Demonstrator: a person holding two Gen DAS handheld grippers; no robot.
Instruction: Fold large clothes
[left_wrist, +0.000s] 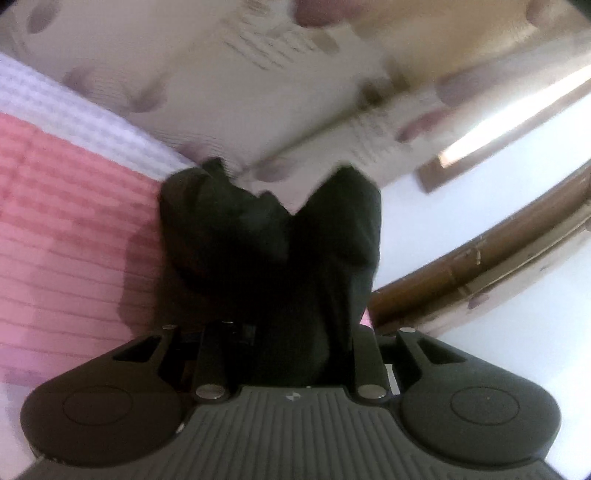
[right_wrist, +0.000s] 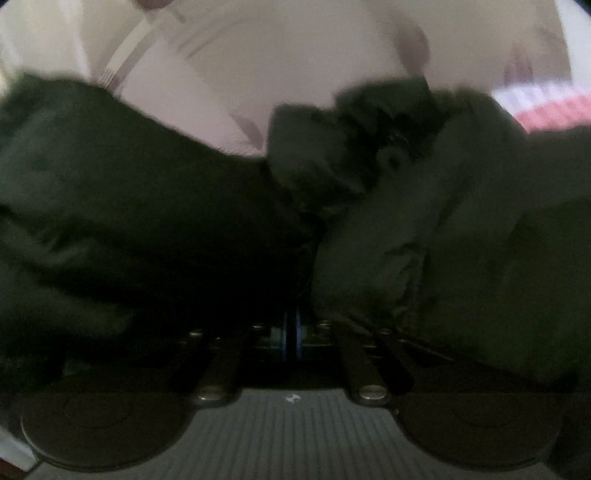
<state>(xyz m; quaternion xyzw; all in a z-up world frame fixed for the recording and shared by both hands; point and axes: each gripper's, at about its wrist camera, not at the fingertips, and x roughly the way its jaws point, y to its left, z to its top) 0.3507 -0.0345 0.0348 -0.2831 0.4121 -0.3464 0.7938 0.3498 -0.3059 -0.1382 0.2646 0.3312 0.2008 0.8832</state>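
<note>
Spread across the upper half of both views: a cream sheet with mauve leaf prints (left_wrist: 207, 96), blurred by motion. Over the left side of the left wrist view: a pink ribbed blanket (left_wrist: 62, 236) with a white waffle-textured band (left_wrist: 74, 110) along its upper edge. Filling the middle and lower band of the right wrist view from edge to edge: a dark garment (right_wrist: 424, 206), bunched in thick folds, with the sheet above it and a sliver of the pink blanket at the upper right. At the centre of the left wrist view: a smaller bunch of the same dark cloth, rising in two peaks against the sheet. At the right of that view: a brown wooden rail (left_wrist: 476, 266) curving up toward the frame edge, and a bright slit of light above it. Left claw (left_wrist: 280, 295): closed on the dark cloth, fingers buried in it. Right claw (right_wrist: 295, 295): tips swallowed by the folds, blue pads close together at the base, apparently clamped on the cloth.
</note>
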